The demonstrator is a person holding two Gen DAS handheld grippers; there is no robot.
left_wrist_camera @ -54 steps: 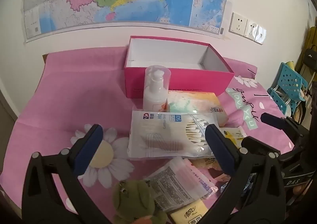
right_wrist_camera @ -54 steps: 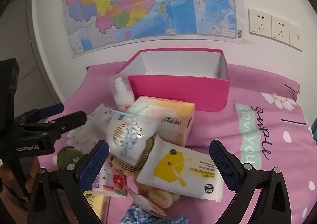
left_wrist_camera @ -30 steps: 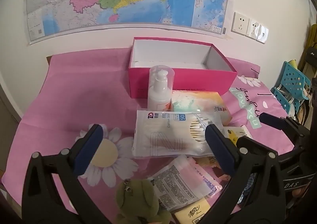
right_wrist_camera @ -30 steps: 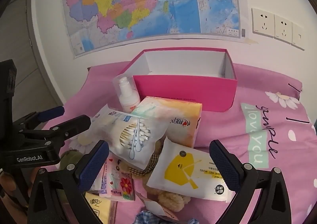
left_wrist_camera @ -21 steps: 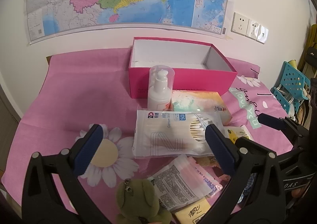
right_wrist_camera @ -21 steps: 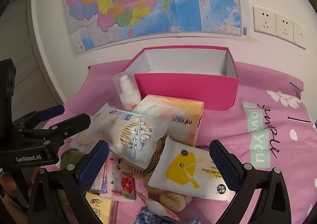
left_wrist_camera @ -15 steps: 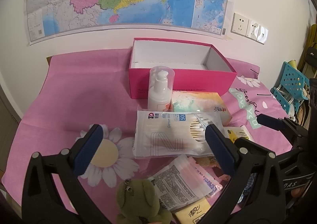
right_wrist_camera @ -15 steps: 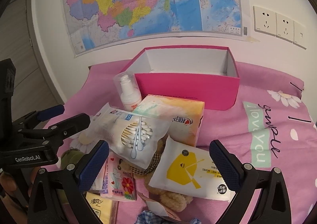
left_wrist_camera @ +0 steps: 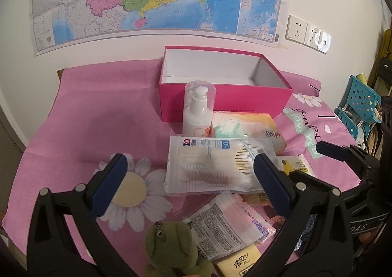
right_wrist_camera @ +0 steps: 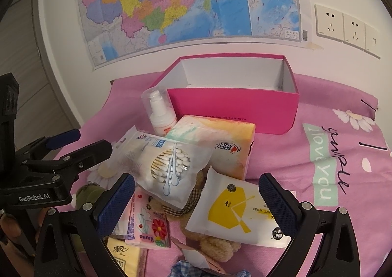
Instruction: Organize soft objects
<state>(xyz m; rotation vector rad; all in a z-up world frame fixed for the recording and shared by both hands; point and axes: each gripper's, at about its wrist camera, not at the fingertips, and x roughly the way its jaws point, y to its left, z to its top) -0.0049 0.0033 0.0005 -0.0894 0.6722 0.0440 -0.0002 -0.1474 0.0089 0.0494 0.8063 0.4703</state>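
Both cameras had eased back slightly, and the cotton swab pack point(left_wrist_camera: 215, 167) lay crosswise ahead of the spread, empty left gripper point(left_wrist_camera: 188, 179), nearer it than the equally released right gripper point(right_wrist_camera: 196, 201).

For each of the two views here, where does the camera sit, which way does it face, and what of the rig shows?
Left wrist: on the left gripper, facing the wall map over the cotton swab bag; its open fingers and the right gripper show.
Right wrist: on the right gripper, facing the same wall over the wet wipes pack; its open fingers and the left gripper show.
Shared: pink box, pump bottle, swab bag.
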